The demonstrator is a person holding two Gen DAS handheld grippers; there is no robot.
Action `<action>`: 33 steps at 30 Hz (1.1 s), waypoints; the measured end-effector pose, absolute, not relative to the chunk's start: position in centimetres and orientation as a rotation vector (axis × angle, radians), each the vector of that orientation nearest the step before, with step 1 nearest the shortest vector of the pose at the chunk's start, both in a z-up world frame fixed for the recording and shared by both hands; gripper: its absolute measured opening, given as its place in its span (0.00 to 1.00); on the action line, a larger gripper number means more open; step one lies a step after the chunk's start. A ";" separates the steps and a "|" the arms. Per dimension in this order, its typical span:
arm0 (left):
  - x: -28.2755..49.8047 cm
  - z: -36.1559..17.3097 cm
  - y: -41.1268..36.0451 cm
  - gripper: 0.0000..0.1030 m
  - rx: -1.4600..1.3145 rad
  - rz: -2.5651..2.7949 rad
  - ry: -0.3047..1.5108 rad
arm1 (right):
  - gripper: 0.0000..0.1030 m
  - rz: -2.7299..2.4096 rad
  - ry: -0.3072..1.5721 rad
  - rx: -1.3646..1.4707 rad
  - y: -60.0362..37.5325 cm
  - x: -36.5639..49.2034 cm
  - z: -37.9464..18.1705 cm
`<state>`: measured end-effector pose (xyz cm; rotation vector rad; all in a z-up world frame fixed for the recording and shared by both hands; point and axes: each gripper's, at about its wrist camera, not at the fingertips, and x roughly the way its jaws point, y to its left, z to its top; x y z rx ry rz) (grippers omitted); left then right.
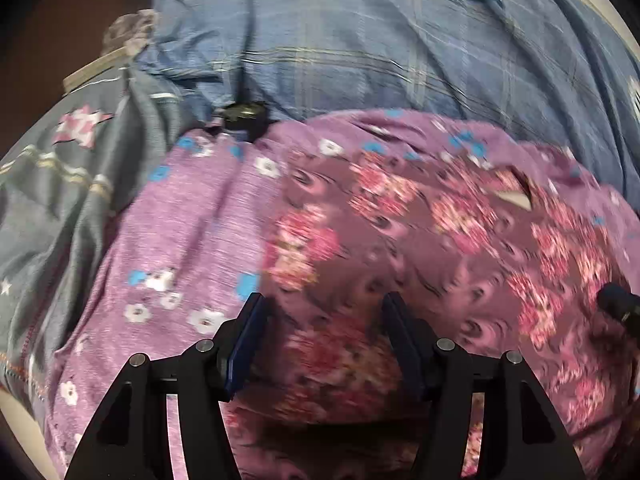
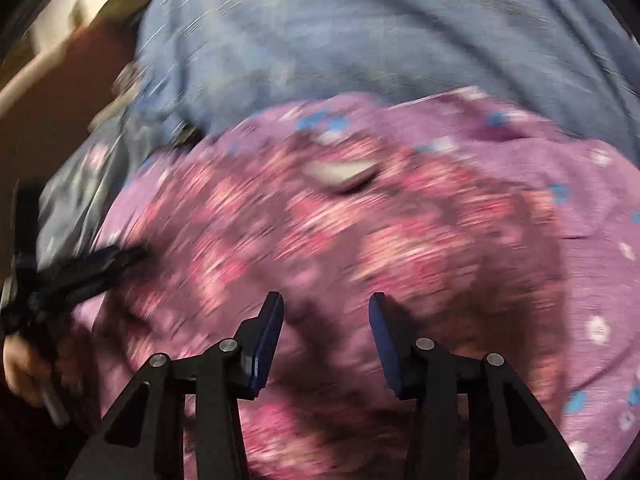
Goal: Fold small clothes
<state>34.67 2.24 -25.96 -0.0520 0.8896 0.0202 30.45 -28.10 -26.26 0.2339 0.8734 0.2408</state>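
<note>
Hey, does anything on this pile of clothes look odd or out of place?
Yes: a small black object sits on the fabric where the purple floral garment meets the blue plaid cloth; what it is I cannot tell.

A small maroon garment (image 1: 400, 240) printed with pink flower clusters lies spread, a little rumpled, on a lilac cloth (image 1: 188, 220) dotted with white and blue flowers. A pale tag (image 1: 514, 198) shows near its far edge (possibly a neck label; motion blur hides the detail).

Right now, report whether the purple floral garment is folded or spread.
Partly folded: purple floral garment shows its darker rose-print side lapped over the lighter side; it is rumpled.
</note>
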 end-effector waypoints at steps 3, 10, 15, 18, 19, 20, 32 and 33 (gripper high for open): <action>34.9 -26.3 3.3 0.59 -0.070 0.085 0.898 | 0.46 0.177 0.934 0.353 -31.0 31.8 -28.0; 35.8 -27.8 3.8 0.62 -0.086 0.061 0.959 | 0.48 0.210 0.948 0.295 -30.7 31.5 -27.9; 32.9 -26.1 7.9 0.62 -0.185 0.032 0.907 | 0.55 0.224 0.873 0.449 -33.9 27.6 -25.7; 29.2 -24.4 10.8 0.62 -0.172 0.064 0.830 | 0.58 0.235 0.795 0.489 -35.6 23.8 -23.7; 28.0 -23.9 11.6 0.62 -0.170 0.070 0.806 | 0.62 0.243 0.766 0.512 -36.3 22.1 -23.3; 26.6 -23.6 12.3 0.62 -0.170 0.075 0.786 | 0.69 0.252 0.740 0.542 -37.1 20.3 -22.9; 11.2 -27.0 16.0 0.61 -0.285 -0.031 0.912 | 0.75 0.245 0.873 0.516 -38.1 7.0 -24.0; 10.6 -27.1 16.1 0.61 -0.293 -0.041 0.922 | 0.75 0.242 0.890 0.501 -37.9 6.4 -24.1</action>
